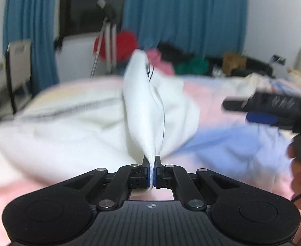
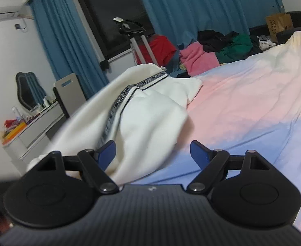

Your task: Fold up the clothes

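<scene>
While my left claw [image 1: 153, 169] is clamped tight on a pinch of the white garment [image 1: 146, 106], the cloth rises from the pads in a narrow ridge and drapes down onto the bed [image 1: 222, 143] on both sides. My right claw [image 2: 153, 153] stands wide apart with nothing between its pads; its left finger sits just beside the garment's near edge, over the blue patch of the bed.

My worry is the grip itself: only a thin fold sits between the left pads, so a quick pull could slide it free, or drag the whole garment across the bed and bunch it instead of laying it flat. With one corner held and the other side loose, the fabric may twist along the lifted ridge.

From the right wrist view, the garment lies on the bed's left part, its long axis running away from me toward the window [image 2: 117, 14], with the dark lettered trim [image 2: 119, 102] following that line. Which end is the neck I cannot tell.
</scene>
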Available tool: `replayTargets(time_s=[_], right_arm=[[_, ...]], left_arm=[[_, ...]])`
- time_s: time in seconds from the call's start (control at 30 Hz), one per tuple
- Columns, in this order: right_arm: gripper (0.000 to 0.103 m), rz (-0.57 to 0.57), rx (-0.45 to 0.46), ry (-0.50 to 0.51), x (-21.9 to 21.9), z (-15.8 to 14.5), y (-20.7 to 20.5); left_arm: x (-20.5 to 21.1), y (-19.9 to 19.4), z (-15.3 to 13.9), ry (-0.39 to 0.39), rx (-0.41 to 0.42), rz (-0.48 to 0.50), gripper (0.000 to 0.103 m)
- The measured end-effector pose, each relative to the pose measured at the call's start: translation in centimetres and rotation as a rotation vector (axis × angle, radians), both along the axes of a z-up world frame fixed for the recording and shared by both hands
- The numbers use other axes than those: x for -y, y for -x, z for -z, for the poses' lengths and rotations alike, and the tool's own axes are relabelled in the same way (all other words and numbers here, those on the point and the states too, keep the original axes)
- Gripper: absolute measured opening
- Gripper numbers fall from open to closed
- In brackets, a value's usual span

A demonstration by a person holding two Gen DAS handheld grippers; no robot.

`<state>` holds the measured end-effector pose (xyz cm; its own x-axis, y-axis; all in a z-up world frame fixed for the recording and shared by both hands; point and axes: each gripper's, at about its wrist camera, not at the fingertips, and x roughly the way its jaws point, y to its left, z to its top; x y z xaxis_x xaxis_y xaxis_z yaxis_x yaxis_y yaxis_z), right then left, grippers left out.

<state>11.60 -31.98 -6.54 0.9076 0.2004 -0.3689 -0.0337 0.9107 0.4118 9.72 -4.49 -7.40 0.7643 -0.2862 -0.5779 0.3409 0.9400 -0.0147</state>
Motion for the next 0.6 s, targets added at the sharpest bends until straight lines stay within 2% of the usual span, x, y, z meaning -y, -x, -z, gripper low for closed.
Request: replayTargets(time_s=[0.1,0.17,0.27,0.37,0.47,0.6], right_arm=[[0.074,-0.020,-0.014,0.031,-0.5,-0.2,0.7],[0.068,-0.031,-0.028,0.061,-1.0,-0.4,0.7],[0.066,-0.059,-0.057,0.091,-1.7,-1.6,-1.3],[0.066,-0.091,-0.079,0.111,-2.5,-3.2,-4.2],[0.066,-0.117,-0.083,0.179,-4.5,-5.5,-9.9],[0.066,-0.119,-0.119,0.303,-8.3,-7.1,-19.0]], left_arm=[[-0.2,-0.5,0.7,0.032,-0.031,-0.039,0.003],[-0.8,-1.0,0.9,0.133,-0.058,-0.075,0.003],[-1.9,-1.4,1.6,0.228,-0.067,-0.104,0.004],[-2.4,-1.6,2.5,0.217,-0.076,-0.098,0.004],[-2.7,-2.3,3.7,0.241,-0.104,-0.096,0.004],[-3.7,-4.5,5.6,0.316,-0.170,-0.112,0.004]])
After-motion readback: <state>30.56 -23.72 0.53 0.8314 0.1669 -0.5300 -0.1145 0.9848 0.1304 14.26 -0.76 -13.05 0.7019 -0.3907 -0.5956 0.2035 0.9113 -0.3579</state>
